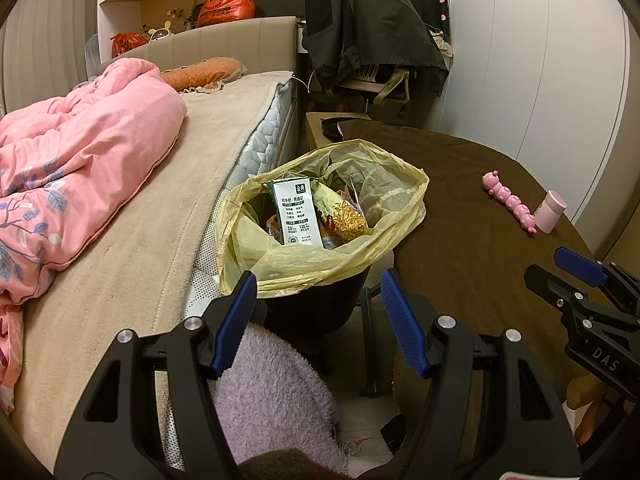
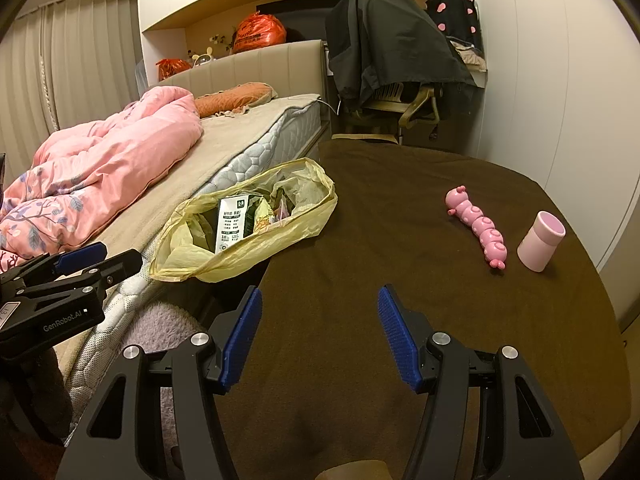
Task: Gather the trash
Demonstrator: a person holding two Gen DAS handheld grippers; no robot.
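Bin liner [image 1: 320,256]: thin yellow plastic, crinkly, semi-clear. Beside it, table cloth [image 2: 400,240]: brown matt fabric. On that cloth, caterpillar toy [image 2: 478,226] & cup [image 2: 538,246]: smooth pink plastic, toy glossy.

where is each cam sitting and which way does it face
Left wrist: sits on the left gripper, facing forward and down at the trash bin with its yellow bag beside the bed; its own open fingers show, and the right gripper at right.
Right wrist: sits on the right gripper, facing forward and down over the brown table; its own open fingers show, the left gripper at left.
Shared: bin bag, milk carton, pink toy, pink cup, bed.
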